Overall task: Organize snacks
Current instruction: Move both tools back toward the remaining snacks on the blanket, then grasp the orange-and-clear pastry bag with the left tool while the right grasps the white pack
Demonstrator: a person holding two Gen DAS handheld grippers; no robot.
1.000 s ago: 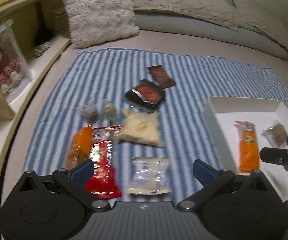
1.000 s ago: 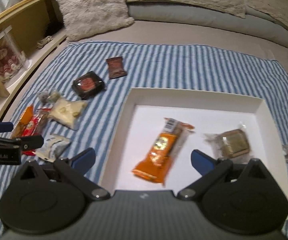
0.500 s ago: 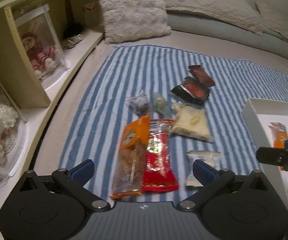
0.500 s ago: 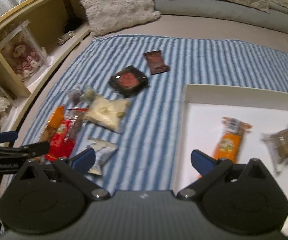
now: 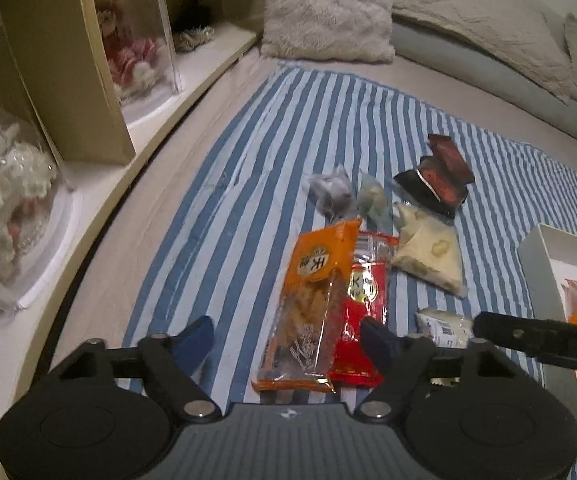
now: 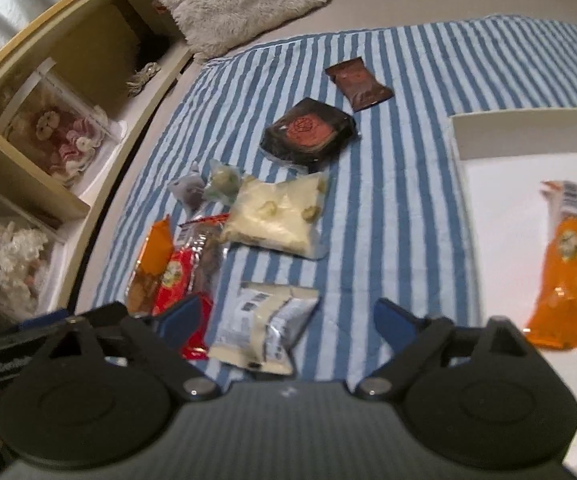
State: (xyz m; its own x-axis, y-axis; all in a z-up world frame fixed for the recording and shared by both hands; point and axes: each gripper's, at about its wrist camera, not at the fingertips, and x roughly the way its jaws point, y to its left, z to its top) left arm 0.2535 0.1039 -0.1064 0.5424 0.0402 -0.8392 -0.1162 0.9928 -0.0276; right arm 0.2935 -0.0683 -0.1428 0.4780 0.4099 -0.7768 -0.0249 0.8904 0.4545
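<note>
left tool (image 5: 286,334): spread wide, holding nothing, hovering low over the near end of the long orange crinkly snack pouch (image 5: 312,296).
right tool (image 6: 288,320): also wide and empty, with the small white-and-grey foil sachet (image 6: 264,326) between its tips.
overlap risk: the flat red foil pouch (image 5: 362,312) lies touching the orange pouch at its 3 o'clock, edges overlapping. A close here could pinch both films, or drag the red one along.
slip risk: glossy film lying flat on the blue-and-white striped cloth (image 5: 288,128). The tips may skid over it or bunch the cloth instead of getting under the pouch.
collision risk: the right tool's finger shows at 3 o'clock in the left wrist view, close by. Both tools working the same pile could knock each other.
neighbours: pale cream pillow-shaped bag (image 6: 276,216) at 12 o'clock of the sachet, near but not touching; likely safe.
destination: white shallow cardboard tray (image 6: 458,148) at 3 o'clock, already holding a second orange snack pouch (image 6: 566,268). A floppy pouch could catch the tray wall during the carry.
</note>
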